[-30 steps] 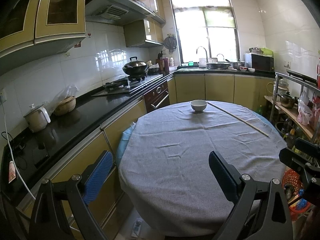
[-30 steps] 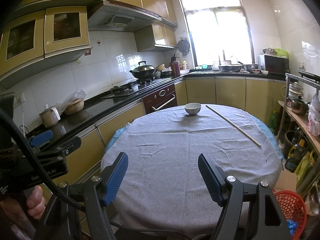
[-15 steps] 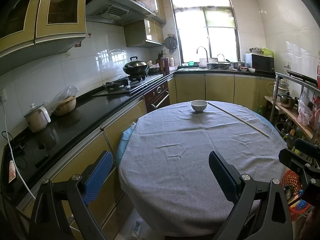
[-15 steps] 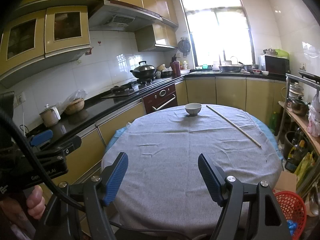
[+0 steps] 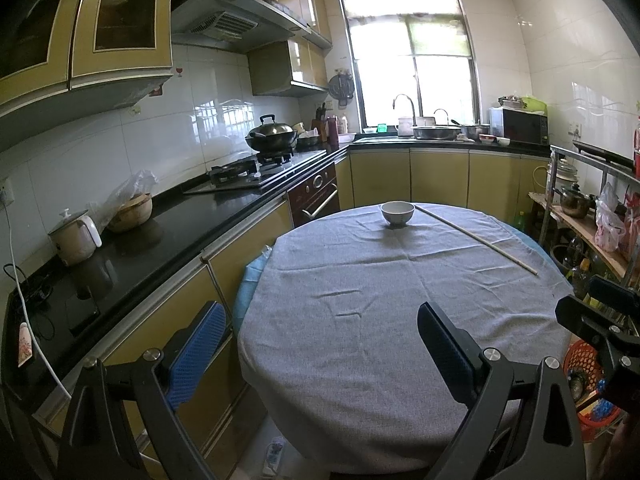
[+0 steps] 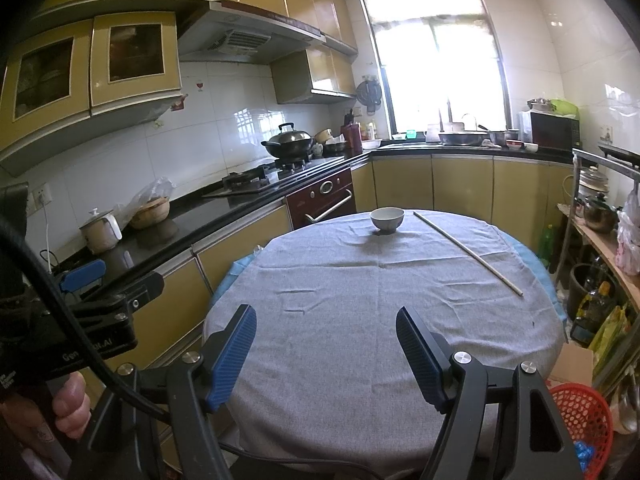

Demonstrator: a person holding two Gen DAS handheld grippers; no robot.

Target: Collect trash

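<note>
hovering wide apart and empty at the near edge of the tabletop (image 6: 360, 300), the left gripper (image 5: 320, 344) and right gripper (image 6: 326, 344) have collected nothing, with the stick (image 6: 466, 252) and bowl (image 6: 387, 219) far ahead and the red basket (image 6: 584, 416) down beside the right fingers (image 6: 420, 354).

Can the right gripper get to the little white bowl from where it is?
Probably yes. The right gripper is open and holds nothing, and the grey tablecloth between it and the bowl is bare. The long stick lies off to the side. The bowl sits at the far edge, though, so it's a long reach.
</note>
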